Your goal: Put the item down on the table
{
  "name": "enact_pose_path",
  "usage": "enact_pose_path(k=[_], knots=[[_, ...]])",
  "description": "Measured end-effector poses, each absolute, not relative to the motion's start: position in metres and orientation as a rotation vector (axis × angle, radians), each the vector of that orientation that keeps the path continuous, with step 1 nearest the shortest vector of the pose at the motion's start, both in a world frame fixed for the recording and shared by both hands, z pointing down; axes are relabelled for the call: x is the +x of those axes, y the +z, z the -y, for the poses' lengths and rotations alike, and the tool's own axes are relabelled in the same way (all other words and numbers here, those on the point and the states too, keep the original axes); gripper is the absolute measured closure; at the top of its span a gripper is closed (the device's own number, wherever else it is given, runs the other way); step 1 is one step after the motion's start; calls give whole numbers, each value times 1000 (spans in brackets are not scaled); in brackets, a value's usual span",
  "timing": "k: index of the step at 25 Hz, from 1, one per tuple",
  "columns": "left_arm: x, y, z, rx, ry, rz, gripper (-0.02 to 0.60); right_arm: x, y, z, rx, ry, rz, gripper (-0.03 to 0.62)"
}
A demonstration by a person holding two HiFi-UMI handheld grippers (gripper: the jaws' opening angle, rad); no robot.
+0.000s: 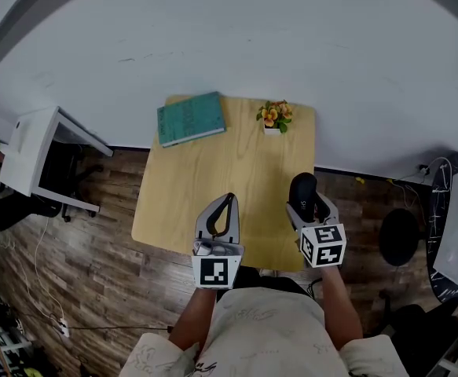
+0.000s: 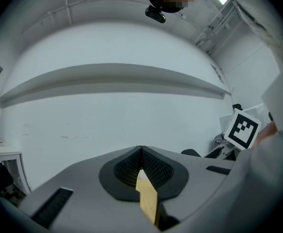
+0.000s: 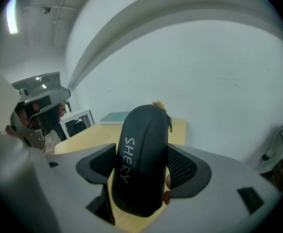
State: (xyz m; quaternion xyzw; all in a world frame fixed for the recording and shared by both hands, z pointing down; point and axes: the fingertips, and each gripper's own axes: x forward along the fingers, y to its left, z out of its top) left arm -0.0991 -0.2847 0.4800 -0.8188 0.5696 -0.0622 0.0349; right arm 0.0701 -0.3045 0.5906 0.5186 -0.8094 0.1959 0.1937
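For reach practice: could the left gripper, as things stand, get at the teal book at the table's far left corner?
Probably yes. The left gripper, shut and empty, sits at the near edge of the table; only bare wood lies between it and the teal book. The flower pot stands well aside.

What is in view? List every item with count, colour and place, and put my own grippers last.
table: one, light wood, centre, against the white wall.
book: one, teal, lying flat on the table's far left corner.
potted plant: one, orange flowers in a white pot, far right of the table.
zip case: one, black with white lettering, upright between the right gripper's jaws.
side table: one, white, on the floor to the left.
stool: one, black, on the floor to the right.
floor: brown wood planks.
left gripper: one, grey, jaws together, empty, over the table's near edge.
right gripper: one, grey, closed on the zip case.
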Motion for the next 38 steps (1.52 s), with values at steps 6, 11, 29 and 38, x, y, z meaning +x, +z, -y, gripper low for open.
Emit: enact_pose_path(k=[6,11,29,38], knots=[[-98,499,277,-2546,-232,-1751,574,65,642,290,1331,654,2155,256],[-93,512,272,-2579,-250,-1762,574,62,677,277,1219,740,2060,256],[-78,528,266,-2627,-269,-1742,574,57,713,265,1036,880,1968,255],[-83,525,266,-2618,-266,-1755,574,56,708,267,1046,836,2005,255]])
